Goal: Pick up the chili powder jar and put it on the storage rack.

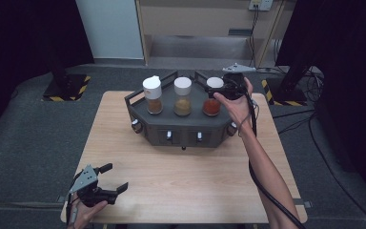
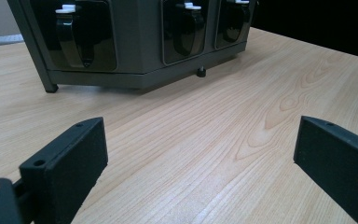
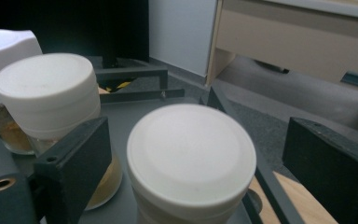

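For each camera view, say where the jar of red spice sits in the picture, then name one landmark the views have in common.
High view: the red spice jar stands rightmost of three in the dark rack, at the right gripper.
Left gripper view: not in it.
Right gripper view: its white lid is low at centre, between the open jaws.
Shared landmark: the dark rack.

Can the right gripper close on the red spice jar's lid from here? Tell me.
Probably yes: the right gripper has its open jaws either side of the red spice jar's white lid, with nothing between.
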{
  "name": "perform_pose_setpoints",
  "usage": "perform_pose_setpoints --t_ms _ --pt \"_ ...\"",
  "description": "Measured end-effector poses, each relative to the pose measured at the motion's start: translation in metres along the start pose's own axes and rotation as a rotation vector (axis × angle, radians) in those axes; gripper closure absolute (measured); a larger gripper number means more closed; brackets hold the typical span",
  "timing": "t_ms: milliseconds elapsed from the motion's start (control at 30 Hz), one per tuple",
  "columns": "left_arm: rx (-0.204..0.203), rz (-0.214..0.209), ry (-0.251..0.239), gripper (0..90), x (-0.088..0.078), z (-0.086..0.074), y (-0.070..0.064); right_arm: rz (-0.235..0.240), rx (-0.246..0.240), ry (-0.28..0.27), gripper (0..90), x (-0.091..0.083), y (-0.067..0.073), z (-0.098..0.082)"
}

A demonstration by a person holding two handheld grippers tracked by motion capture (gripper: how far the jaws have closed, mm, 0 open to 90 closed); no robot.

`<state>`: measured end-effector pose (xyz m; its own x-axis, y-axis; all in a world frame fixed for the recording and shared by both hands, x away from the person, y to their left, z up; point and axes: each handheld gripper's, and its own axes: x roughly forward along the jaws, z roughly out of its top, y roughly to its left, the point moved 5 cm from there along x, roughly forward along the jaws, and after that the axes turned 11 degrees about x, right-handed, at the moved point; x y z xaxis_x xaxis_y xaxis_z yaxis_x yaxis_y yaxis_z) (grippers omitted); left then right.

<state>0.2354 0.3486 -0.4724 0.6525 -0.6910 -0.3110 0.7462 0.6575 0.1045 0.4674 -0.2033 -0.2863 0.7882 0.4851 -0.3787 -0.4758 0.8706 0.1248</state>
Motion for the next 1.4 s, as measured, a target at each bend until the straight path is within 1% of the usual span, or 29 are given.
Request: perform_pose_setpoints --t_ms 267,367,467,533,667,733,833,1000,1100,1167,1200,1267,1367,1400 --pt "-0.002 0.003 -0.003 1.7 0.000 0.000 -0.001 0.003 -0.022 -0.018 3.0 -0.010 0.002 0.013" --pt "0.000 0.002 0.000 1.6 0.000 0.000 0.000 0.006 -0.039 -0.036 2.4 -0.019 0.005 0.020" --pt "0.000 0.001 -0.001 1.6 0.000 0.000 0.000 0.018 -0.046 -0.040 2.3 -0.025 0.007 0.023" --pt "-0.002 0.002 -0.003 1.6 -0.001 0.000 0.000 0.019 -0.062 -0.047 2.3 -0.031 0.010 0.025" --pt "-0.004 0.003 -0.002 1.6 0.000 0.000 0.000 0.035 -0.071 -0.054 2.3 -0.043 0.013 0.026" --pt "-0.006 0.005 -0.005 1.6 -0.001 0.000 0.000 0.044 -0.089 -0.060 2.3 -0.050 0.015 0.027" --pt "-0.014 0.011 -0.006 1.6 -0.002 -0.001 0.000 0.064 -0.103 -0.082 2.0 -0.063 0.017 0.026" --pt "-0.020 0.021 -0.004 1.6 -0.004 -0.001 -0.002 0.104 -0.110 -0.093 2.3 -0.084 0.019 0.021" --pt "-0.028 0.032 -0.003 1.6 -0.006 -0.002 -0.002 0.148 -0.092 -0.100 2.3 -0.095 0.017 0.013" --pt "-0.029 0.033 -0.005 1.6 -0.007 -0.002 -0.002 0.161 -0.109 -0.096 2.2 -0.102 0.017 0.007" --pt "-0.027 0.031 -0.004 1.6 -0.007 -0.002 -0.003 0.169 -0.110 -0.097 2.1 -0.106 0.018 0.003" --pt "-0.022 0.029 0.002 1.6 -0.006 -0.002 -0.003 0.174 -0.121 -0.099 1.9 -0.113 0.018 -0.005" --pt "-0.025 0.026 0.000 1.6 -0.006 -0.002 -0.002 0.185 -0.122 -0.104 1.6 -0.124 0.016 -0.017" --pt "-0.024 0.026 0.002 1.6 -0.005 -0.002 -0.002 0.176 -0.123 -0.103 1.4 -0.130 0.016 -0.023"
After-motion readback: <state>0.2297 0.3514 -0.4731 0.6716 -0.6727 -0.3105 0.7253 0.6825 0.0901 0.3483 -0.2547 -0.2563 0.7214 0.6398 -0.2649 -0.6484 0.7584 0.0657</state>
